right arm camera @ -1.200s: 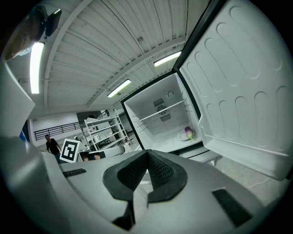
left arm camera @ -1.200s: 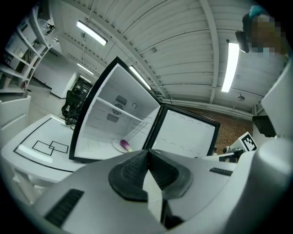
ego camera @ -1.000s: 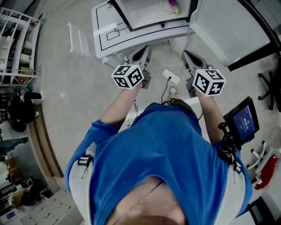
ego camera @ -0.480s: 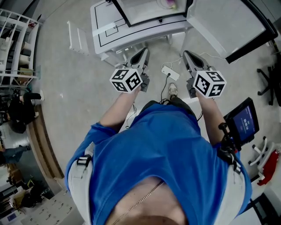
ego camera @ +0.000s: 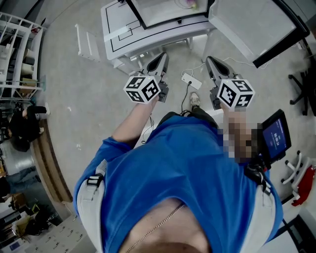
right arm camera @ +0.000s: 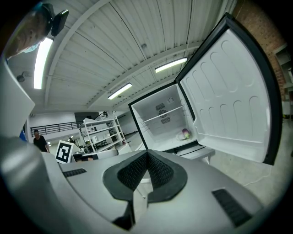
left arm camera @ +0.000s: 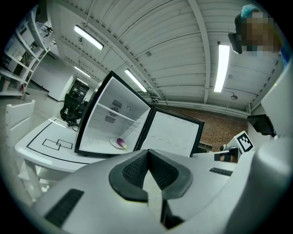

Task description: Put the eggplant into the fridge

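Observation:
A small purple eggplant (left arm camera: 122, 143) lies on a white plate (left arm camera: 115, 143) on the floor of the open fridge (left arm camera: 110, 119); in the right gripper view the eggplant (right arm camera: 185, 133) is far off, and in the head view the eggplant (ego camera: 190, 4) sits at the top edge. The fridge door (ego camera: 249, 29) stands swung wide to the right. My left gripper (ego camera: 161, 58) and right gripper (ego camera: 209, 61) hover side by side in front of the fridge table, well short of it. Both are shut and empty, jaws pressed together.
The fridge stands on a low white table (ego camera: 123, 29) marked with black lines. A power strip (ego camera: 191, 82) and cables lie on the floor under the grippers. White shelving (ego camera: 17, 49) is at the left, a screen (ego camera: 274, 137) and a chair base (ego camera: 306, 96) at the right.
Both grippers drifted slightly back from the fridge, which sits a little higher in the head view. The eggplant and the door have not moved.

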Demonstrator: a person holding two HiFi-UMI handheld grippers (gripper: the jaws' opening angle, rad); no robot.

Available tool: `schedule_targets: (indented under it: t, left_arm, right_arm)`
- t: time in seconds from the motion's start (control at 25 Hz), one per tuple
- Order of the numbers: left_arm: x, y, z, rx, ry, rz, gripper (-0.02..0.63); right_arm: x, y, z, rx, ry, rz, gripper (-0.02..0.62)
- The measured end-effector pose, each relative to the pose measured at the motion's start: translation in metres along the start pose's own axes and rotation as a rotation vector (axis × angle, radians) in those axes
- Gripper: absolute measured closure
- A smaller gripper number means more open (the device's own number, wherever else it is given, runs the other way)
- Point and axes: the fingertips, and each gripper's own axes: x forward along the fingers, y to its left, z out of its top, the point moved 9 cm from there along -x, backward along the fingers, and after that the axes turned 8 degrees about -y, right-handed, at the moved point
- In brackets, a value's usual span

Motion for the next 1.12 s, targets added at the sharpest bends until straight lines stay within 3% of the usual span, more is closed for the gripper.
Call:
schedule_targets:
  t: [1.12]
  left_arm:
    - [0.016,0.012,0.000,-0.026,0.005,0.027,0.598]
  right_arm:
    - [0.021,-0.007,0.003,-0.041,0.023,0.006,0.595]
